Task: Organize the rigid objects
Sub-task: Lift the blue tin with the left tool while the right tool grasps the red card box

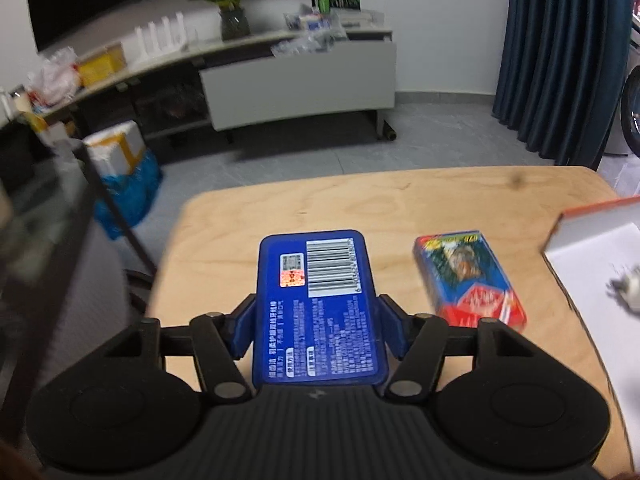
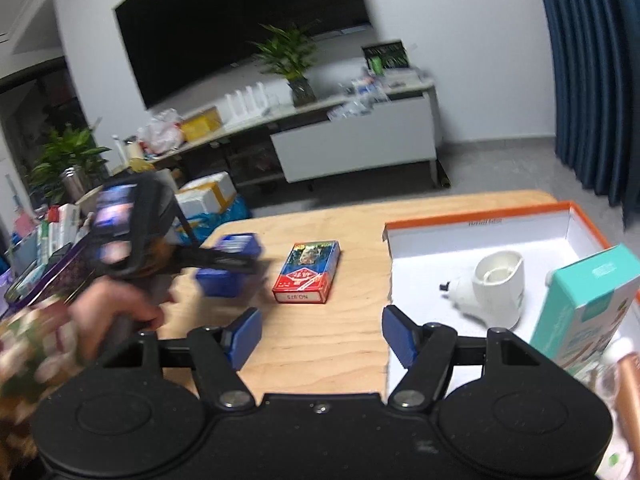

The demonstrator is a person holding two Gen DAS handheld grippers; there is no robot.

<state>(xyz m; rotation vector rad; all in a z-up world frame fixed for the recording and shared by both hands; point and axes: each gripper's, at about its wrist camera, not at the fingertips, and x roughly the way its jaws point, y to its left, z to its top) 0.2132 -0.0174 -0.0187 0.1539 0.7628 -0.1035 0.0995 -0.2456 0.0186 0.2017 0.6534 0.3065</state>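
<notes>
My left gripper (image 1: 316,330) is shut on a flat blue box (image 1: 316,304) with a barcode, its blue pads pressing both long sides above the wooden table (image 1: 280,212). From the right wrist view the same blue box (image 2: 234,258) shows blurred in the left gripper (image 2: 224,264), held by a hand at the table's left edge. A red and blue card pack (image 1: 468,280) (image 2: 306,272) lies flat on the table to the right of it. My right gripper (image 2: 320,338) stands open over bare wood with nothing between its pads.
An orange-rimmed white box lid (image 2: 472,220) (image 1: 592,216) sits on the table's right, holding a white plug-like device (image 2: 496,284) and a teal carton (image 2: 588,304). A patterned tin (image 2: 44,276) lies off the left edge. Behind stand a low cabinet (image 2: 352,148) and blue curtains (image 1: 560,48).
</notes>
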